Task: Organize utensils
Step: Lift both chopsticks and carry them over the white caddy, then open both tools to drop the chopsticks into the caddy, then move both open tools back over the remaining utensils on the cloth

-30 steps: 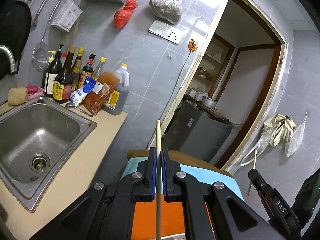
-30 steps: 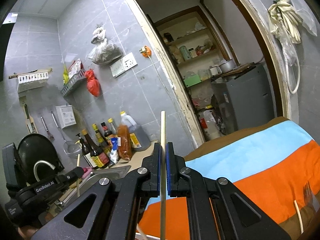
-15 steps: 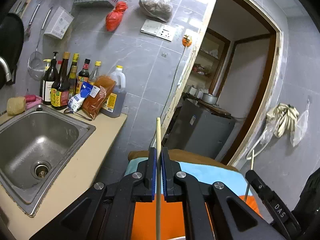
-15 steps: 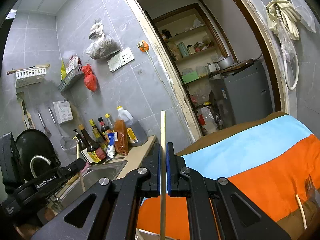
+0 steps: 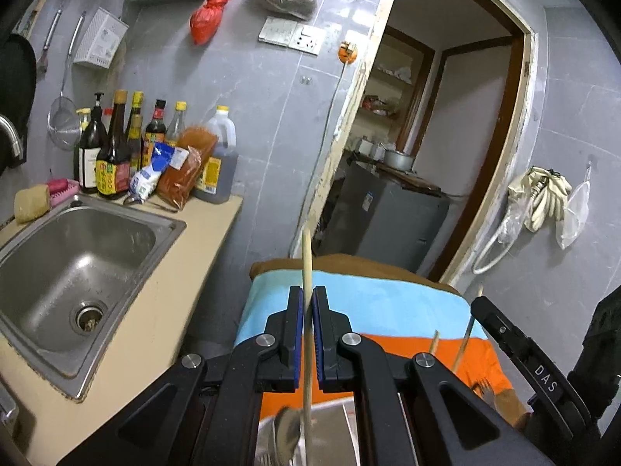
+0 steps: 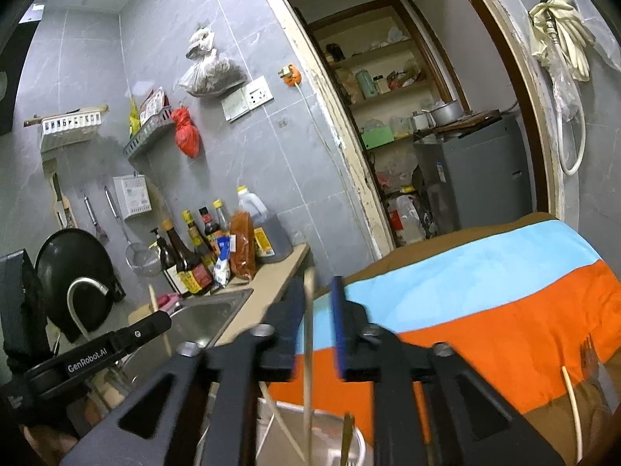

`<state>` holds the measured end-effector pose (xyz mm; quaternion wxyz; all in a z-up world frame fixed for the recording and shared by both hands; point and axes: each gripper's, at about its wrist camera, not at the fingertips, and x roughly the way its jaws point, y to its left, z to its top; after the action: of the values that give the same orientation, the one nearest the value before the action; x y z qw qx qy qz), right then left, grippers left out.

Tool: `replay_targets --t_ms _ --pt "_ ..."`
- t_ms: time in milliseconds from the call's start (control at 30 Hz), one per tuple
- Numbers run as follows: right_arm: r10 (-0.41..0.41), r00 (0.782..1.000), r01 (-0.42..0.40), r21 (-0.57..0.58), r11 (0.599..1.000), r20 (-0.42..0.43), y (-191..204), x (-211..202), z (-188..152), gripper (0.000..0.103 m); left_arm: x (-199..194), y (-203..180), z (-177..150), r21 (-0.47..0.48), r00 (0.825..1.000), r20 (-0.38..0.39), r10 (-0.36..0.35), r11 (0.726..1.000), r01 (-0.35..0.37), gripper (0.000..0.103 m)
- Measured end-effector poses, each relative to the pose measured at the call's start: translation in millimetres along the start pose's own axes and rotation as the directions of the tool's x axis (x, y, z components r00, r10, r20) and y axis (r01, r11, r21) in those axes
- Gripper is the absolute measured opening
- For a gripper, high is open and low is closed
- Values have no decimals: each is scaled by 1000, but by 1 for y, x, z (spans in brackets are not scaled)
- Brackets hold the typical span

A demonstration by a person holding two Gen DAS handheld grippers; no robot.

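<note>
Gripping one chopstick (image 5: 306, 272) tight, the left hand-held gripper (image 5: 306, 306) hovers above the holder (image 6: 341, 446); the right hand-held gripper (image 6: 316, 322), jaws apart, risks its chopstick (image 6: 308, 349) missing it.

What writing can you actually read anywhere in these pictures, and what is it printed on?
"DAS": on the black arm of the right gripper, seen from the left wrist.
"GenRobot.AI": on the black arm of the left gripper, seen from the right wrist.
Labels on the sauce bottles and the oil jug: too small and blurred to read.
</note>
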<state>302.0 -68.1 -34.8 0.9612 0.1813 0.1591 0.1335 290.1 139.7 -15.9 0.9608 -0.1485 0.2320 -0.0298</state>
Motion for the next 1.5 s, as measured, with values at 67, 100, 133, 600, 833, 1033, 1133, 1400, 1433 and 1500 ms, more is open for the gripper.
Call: replay_targets --t_ms 67,100,133,600,833,1033,1133,1400,1433,1500 --pt "7 1000 -7 7 1000 -2 0 -8 2 33 -2 1 0 -7 1000 -18 -16 1000 15 6" --pt "6 1000 -6 4 1000 -1 0 -13 4 33 -4 1 0 -10 999 -25 -21 1000 21 6" --pt "3 1000 -3 0 1000 2 0 -18 6 33 -6 0 0 -12 999 -30 -23 1000 23 6" --pt "-73 997 75 -64 995 37 -30 -90 46 83 -37 -54 4 50 996 14 -84 995 83 66" --pt "-145 988 151 -133 980 55 -59 -123 68 97 -50 -100 -4 129 993 56 -100 987 92 90" --pt "-193 979 201 -172 964 61 -84 -143 81 101 -58 -137 -17 187 994 94 -63 981 44 102" --pt "-207 977 214 -178 961 56 -100 -151 84 101 -56 -153 -26 211 995 84 -46 977 27 102" --pt "-250 968 249 -180 952 18 -148 -165 82 101 -49 -192 -50 234 997 55 -46 972 32 102" --pt "-255 967 253 -180 951 11 -156 -166 82 101 -47 -196 -52 235 998 51 -46 971 33 102" --pt "-262 965 257 -180 950 -3 -171 -167 81 101 -43 -207 -60 240 998 41 -47 970 36 102"
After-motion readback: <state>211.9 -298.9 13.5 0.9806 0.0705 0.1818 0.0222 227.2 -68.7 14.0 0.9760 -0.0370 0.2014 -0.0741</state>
